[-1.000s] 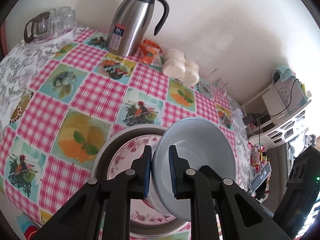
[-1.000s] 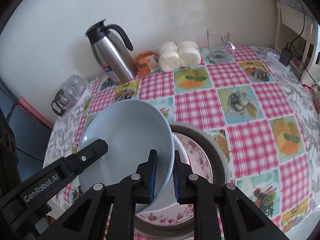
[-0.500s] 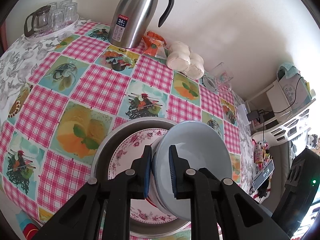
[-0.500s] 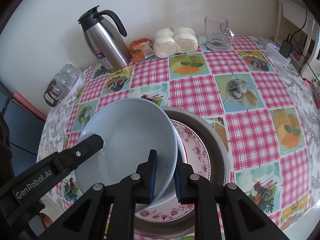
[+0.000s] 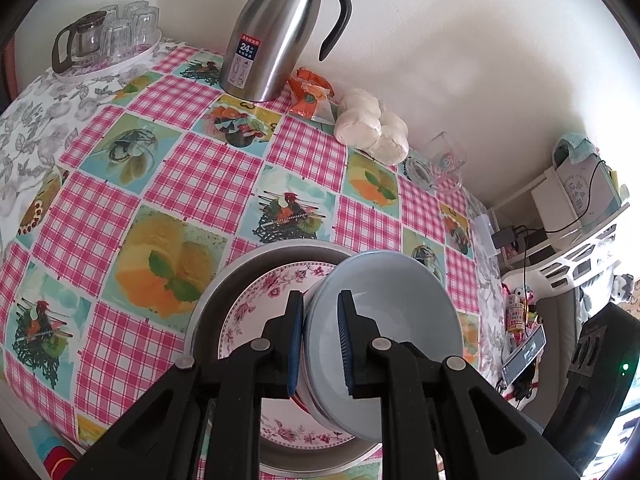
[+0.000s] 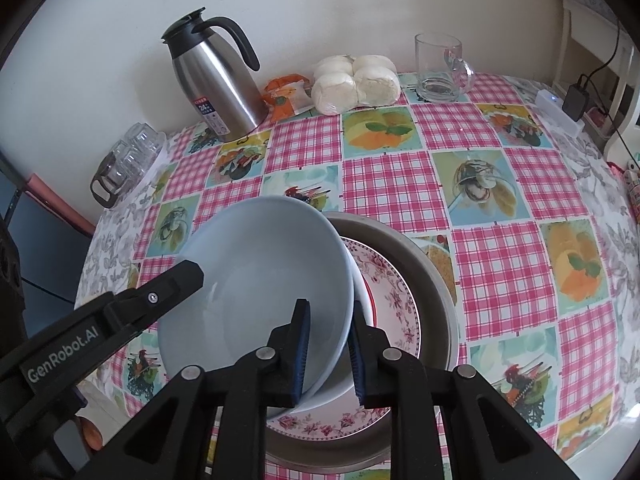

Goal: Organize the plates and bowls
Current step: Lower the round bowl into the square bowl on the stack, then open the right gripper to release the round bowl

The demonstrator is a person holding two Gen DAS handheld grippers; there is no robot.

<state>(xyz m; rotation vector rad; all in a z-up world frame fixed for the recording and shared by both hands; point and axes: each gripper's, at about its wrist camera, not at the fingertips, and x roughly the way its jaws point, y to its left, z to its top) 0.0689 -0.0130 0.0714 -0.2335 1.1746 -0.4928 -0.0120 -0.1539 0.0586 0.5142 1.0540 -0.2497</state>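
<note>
1. As I judge it, the stacking is well along: a floral plate (image 5: 256, 300) lies flat inside a grey metal basin (image 6: 432, 280) on the checked tablecloth (image 5: 200, 176), and a white bowl (image 6: 357, 300) sits on that plate.

2. What I take to be left is seating the blue bowl (image 6: 272, 272). It is tilted over the white bowl, its low side nested toward it and its high side raised toward my left; I cannot tell whether the two bowls touch.

3. My left gripper (image 5: 319, 340) is closed on the blue bowl's rim, one pad inside the bowl and one against its outer wall, with only the wall's thickness between them.

4. My right gripper (image 6: 328, 354) pinches the opposite rim in the same way, inner pad in the bowl, outer pad just beside the white bowl's edge.

5. Both of my grippers come in low from the near edge of the table and point forward toward the wall, one on each side of the stack. From the right view, my left one reaches across the bowl's raised side.

6. No other loose plates or bowls show. At the back stand a steel thermos (image 5: 276, 32), a glass mug (image 6: 440, 68), wrapped buns (image 6: 356, 82) and a tray of glasses (image 5: 104, 44), all well apart from the stack.

7. My guess is that lowering the raised side level and then letting go would finish this bowl.
</note>
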